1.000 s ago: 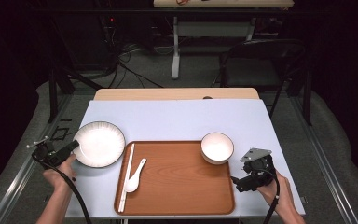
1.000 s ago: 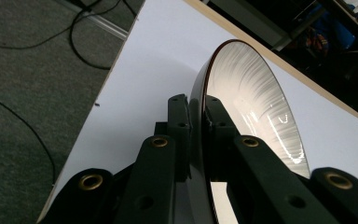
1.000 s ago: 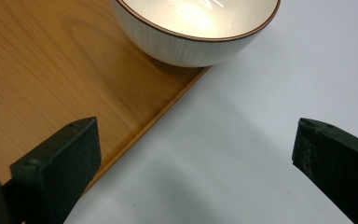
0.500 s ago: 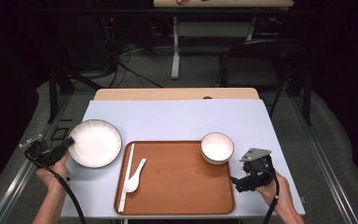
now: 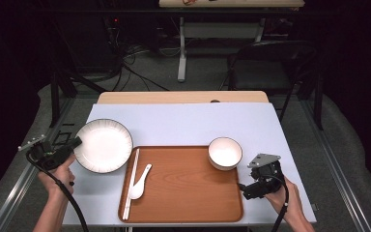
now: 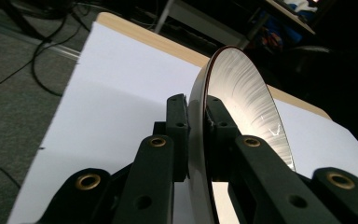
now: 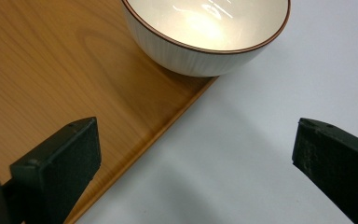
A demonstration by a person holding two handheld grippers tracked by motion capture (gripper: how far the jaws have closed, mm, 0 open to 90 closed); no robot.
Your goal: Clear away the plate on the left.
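two grippers work at a worktop (image 5: 183,123) covered with a pale blue-white sheet. the left gripper (image 5: 70,146) has its black fingers (image 6: 177,123) clamped on the near rim of a round white plate (image 5: 103,145), one finger on each face. in the left gripper view the plate (image 6: 242,102) stands tilted on edge, so it looks lifted off the sheet. it sits at the left of the worktop, just beside a wooden tray (image 5: 188,186).

the step in hand looks like carrying the plate, probably toward the tray; the next move would call for a firm pinch and a level lowering onto bare wood, clear of the cutlery.

the right gripper (image 5: 244,187) hovers at the tray's right edge, its fingers (image 7: 56,163) spread wide and holding nothing, pointed at a small white bowl (image 7: 205,32) on the tray's corner.

the plate is glazed ceramic, fine ribs fanning out and a thin dark rim. the bowl is ribbed outside, glossy within, brown-rimmed. the tray is smooth, warm-grained, with rounded corners. a white ceramic spoon (image 5: 139,186) and pale chopsticks (image 5: 131,183) lie at its left side.
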